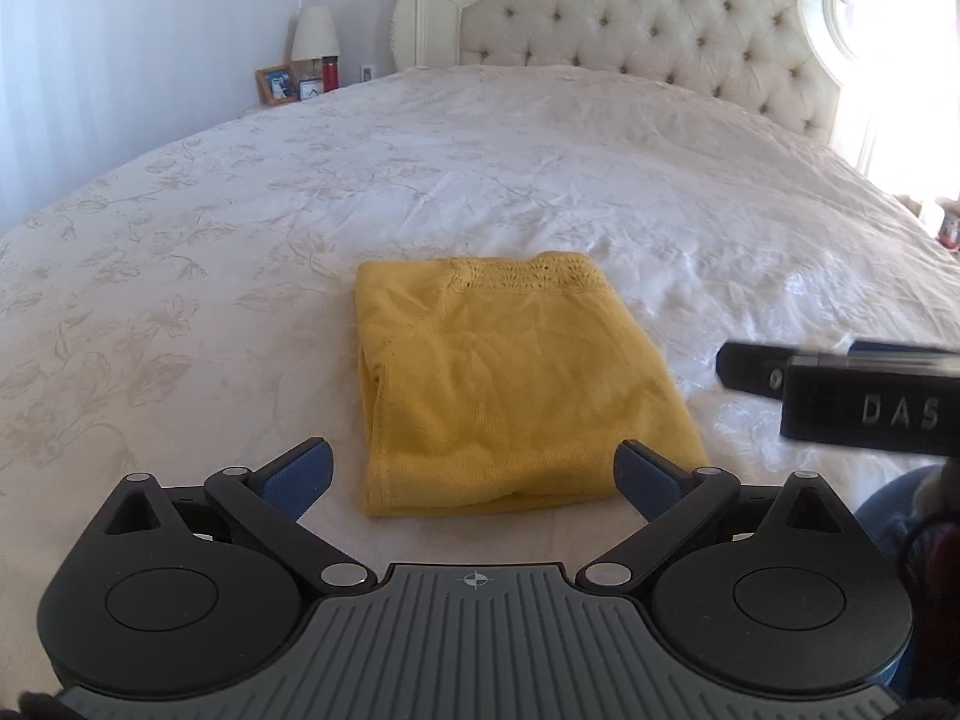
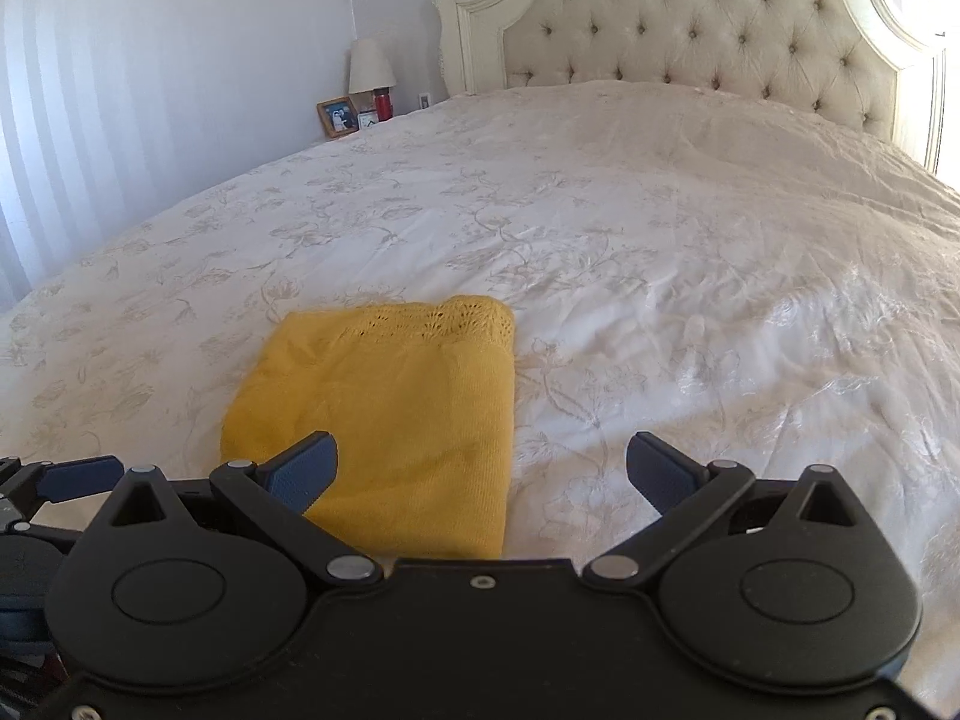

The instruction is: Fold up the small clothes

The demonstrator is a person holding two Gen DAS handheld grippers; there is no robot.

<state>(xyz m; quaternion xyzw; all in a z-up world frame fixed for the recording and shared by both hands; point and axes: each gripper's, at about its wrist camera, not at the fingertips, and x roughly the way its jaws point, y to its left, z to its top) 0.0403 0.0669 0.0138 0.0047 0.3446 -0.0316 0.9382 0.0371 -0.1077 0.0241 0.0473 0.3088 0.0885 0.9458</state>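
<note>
With both the left gripper (image 1: 474,471) and right gripper (image 2: 483,465) spread empty, we should leave the folded yellow knit top (image 1: 510,384) squared near the bed's (image 1: 240,210) near edge.

At the right edge of the left wrist view, the right gripper (image 1: 840,396) is blurred and cut off, its lettering ending at "DAS", while the right wrist view's lower frame hides the yellow garment's (image 2: 390,414) near edge.
</note>
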